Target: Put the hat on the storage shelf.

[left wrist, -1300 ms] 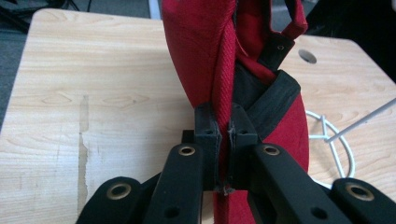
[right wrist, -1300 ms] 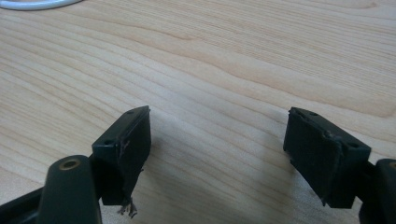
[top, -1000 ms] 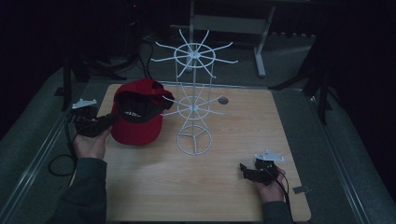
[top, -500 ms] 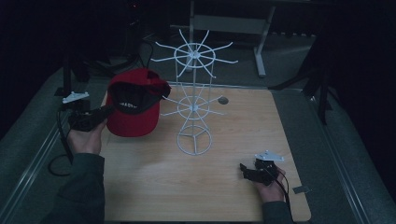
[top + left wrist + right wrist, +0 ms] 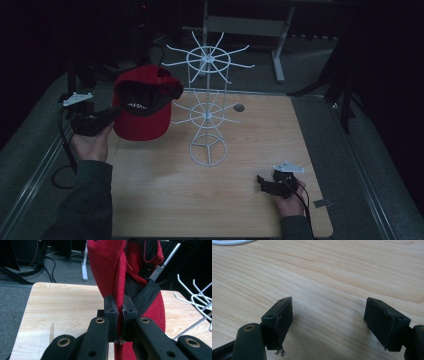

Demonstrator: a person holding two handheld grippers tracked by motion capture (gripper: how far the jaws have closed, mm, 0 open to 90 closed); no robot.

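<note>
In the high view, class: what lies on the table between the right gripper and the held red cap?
The white wire rack, its ring base on the wooden table, stands between right gripper and red cap.

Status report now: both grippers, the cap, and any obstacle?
Left gripper shut on red cap, lifted. Right gripper open, empty, low over table. White wire rack beside cap.

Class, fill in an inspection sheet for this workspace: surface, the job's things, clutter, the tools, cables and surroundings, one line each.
Surface: pale wooden table, with a small dark round spot near the far edge.
Job's things: red cap held off the table; white wire rack upright at mid-table.
Clutter: nothing seen.
Tools: left tool shut on the cap's edge; right tool open, low over bare wood.
Cables: black cable loops down from the left tool.
Surroundings: dark room, grey floor, a table frame behind.
</note>
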